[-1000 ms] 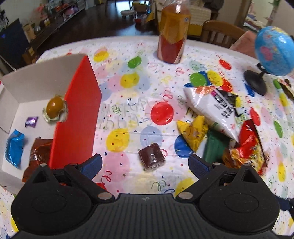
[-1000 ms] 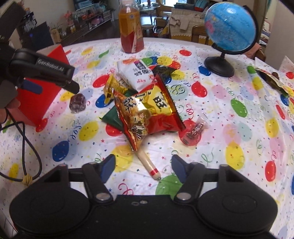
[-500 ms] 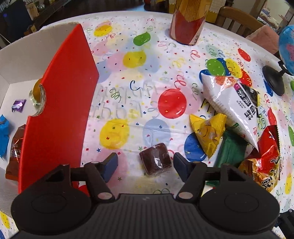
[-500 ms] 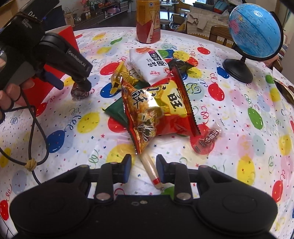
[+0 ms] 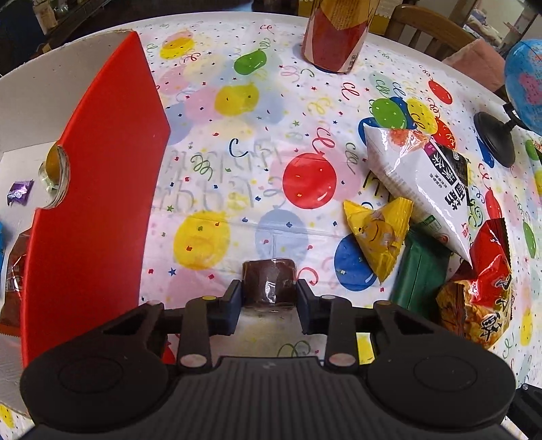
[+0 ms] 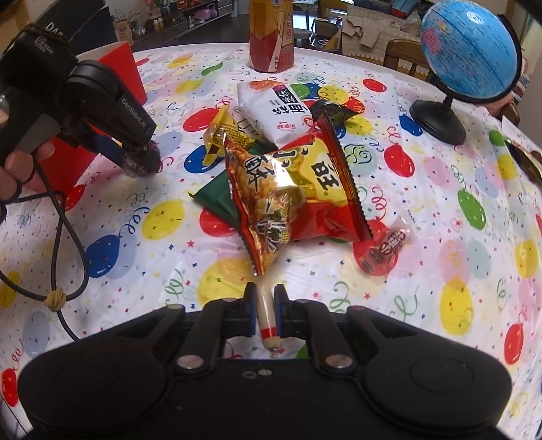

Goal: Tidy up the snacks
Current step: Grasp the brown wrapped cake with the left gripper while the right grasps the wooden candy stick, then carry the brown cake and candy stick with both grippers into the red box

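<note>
Box (image 5: 101, 176) w/ wrapped snacks (image 5: 19, 192) inside

A blue globe (image 6: 469, 50) on a black stand is seen at the far edge of the balloon-patterned surface (image 6: 474, 270), with wooden chairs (image 5: 430, 25) and a cluttered shelf (image 6: 162, 20) glimpsed beyond it.

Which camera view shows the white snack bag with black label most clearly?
The left wrist view: the white snack bag lies almost fully visible. In the right wrist view, the bag is farther away and the red snack bag covers its near end.
</note>
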Tool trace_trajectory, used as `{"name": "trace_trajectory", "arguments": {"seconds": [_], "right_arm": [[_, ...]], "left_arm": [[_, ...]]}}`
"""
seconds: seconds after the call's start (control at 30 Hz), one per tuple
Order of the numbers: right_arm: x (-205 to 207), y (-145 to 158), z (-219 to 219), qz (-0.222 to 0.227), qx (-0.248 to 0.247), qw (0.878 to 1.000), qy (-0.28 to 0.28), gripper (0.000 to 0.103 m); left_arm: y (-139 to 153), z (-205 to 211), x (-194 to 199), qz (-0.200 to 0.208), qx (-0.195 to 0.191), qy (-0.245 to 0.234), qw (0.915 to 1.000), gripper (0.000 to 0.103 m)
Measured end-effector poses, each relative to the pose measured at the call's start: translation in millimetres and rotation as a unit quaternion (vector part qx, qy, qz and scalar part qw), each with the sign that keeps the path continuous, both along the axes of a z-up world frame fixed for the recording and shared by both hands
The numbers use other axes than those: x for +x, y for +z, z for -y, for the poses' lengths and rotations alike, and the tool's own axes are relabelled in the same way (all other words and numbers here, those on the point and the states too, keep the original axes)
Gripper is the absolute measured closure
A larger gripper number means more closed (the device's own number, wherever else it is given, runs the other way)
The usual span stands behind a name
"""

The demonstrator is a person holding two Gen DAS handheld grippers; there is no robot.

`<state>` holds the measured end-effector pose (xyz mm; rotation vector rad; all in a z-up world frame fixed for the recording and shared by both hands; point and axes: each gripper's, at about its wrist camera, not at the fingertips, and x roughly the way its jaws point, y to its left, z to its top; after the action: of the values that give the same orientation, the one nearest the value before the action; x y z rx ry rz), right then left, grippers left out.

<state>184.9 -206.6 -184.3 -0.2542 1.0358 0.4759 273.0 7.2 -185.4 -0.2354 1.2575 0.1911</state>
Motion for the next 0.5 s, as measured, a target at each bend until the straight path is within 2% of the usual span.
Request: {"name": "trace_trajectory", "arguments": {"seconds": [0.23, 0.5], "right_arm": [[-13, 7, 12, -0.03, 0.051, 0.998, -0.034, 0.096], [-42, 27, 21, -0.035, 0.088, 0.994, -0.056, 0.096]], "left_arm": [[11, -1, -15, 0.009, -0.011, -0.007, 0.9999, 0.071], [29, -1, -41, 0.012, -0.014, -0.025, 0.9995, 0.071]]}}
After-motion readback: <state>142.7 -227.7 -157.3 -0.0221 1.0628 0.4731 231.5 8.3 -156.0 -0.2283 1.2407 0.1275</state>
